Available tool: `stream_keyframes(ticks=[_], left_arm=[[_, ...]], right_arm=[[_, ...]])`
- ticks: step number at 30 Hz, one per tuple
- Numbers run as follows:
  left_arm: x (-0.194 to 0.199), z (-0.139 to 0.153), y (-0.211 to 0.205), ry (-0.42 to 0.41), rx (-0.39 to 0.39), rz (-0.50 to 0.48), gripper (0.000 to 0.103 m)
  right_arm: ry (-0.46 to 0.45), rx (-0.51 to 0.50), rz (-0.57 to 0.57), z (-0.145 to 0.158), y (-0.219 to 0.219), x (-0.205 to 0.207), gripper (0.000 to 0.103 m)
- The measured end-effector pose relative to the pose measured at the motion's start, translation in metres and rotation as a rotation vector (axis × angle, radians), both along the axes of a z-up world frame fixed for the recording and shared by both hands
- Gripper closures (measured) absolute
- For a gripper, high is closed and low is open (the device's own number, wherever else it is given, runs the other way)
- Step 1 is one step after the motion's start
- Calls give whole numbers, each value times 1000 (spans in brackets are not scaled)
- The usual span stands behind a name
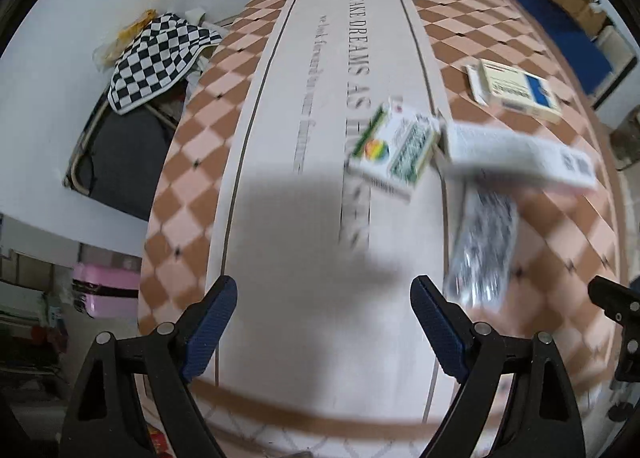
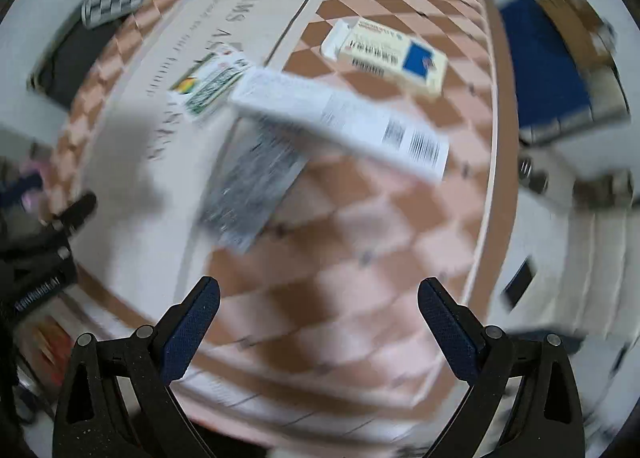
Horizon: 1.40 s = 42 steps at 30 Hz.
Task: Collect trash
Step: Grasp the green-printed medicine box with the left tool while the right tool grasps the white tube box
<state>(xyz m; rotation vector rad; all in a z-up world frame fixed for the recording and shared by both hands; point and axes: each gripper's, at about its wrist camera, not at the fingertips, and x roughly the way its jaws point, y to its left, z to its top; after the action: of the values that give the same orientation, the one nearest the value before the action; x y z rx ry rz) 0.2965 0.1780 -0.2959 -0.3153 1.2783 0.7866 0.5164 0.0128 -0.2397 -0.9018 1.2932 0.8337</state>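
Both grippers hang above the table [image 1: 280, 98] with nothing in hand, so this reads as the approach step of collecting trash: no piece is gripped yet. The left gripper [image 1: 324, 322] has its blue-padded jaws spread wide over bare tablecloth. The right gripper [image 2: 318, 322] shows the same wide gap, with only checkered cloth between its fingers.

The trash lies ahead of both grippers. From the left gripper, the green-and-white carton [image 1: 394, 150] sits ahead and slightly right, its long axis slanting up toward the right. Just beside it, further right, the long white box [image 1: 520, 154] lies nearly crosswise, its barcode end pointing right. Part of this box overlies the silver blister pack [image 1: 482, 250], which runs lengthwise toward the gripper and is the nearest piece to its right finger. The cream-and-blue box [image 1: 516, 92] rests well apart, further ahead and right.

From the right gripper, the blister pack [image 2: 252, 194] is ahead and left, the long white box [image 2: 340, 126] straight ahead running diagonally down to the right, the cream-and-blue box [image 2: 386, 54] beyond it.

Judging the next move: either gripper should descend on one piece and close across its short side, so the wrist must turn to set the jaws across the long axis. The view is blurred, so fine edges are uncertain.
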Motion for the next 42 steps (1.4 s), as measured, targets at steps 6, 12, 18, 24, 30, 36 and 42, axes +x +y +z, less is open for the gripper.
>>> stream_keyframes(ticks=[6, 12, 18, 24, 30, 36, 42], left_arm=[[46, -23, 29, 71, 25, -5, 14], [61, -38, 43, 117, 14, -23, 14], [68, -42, 49, 120, -26, -43, 14], [91, -43, 47, 96, -88, -133, 14], [128, -70, 50, 164, -165, -251, 14], [141, -87, 60, 177, -234, -252, 16], [145, -87, 56, 157, -250, -259, 33]], right_arm=[[-61, -154, 280, -48, 72, 40, 3], [-31, -237, 465, -92, 110, 42, 17], [22, -250, 486, -107, 114, 54, 37], [195, -148, 78, -86, 71, 118, 44], [245, -42, -328, -84, 4, 167, 44], [266, -86, -387, -113, -8, 167, 43], [209, -127, -345, -128, -13, 152, 43]])
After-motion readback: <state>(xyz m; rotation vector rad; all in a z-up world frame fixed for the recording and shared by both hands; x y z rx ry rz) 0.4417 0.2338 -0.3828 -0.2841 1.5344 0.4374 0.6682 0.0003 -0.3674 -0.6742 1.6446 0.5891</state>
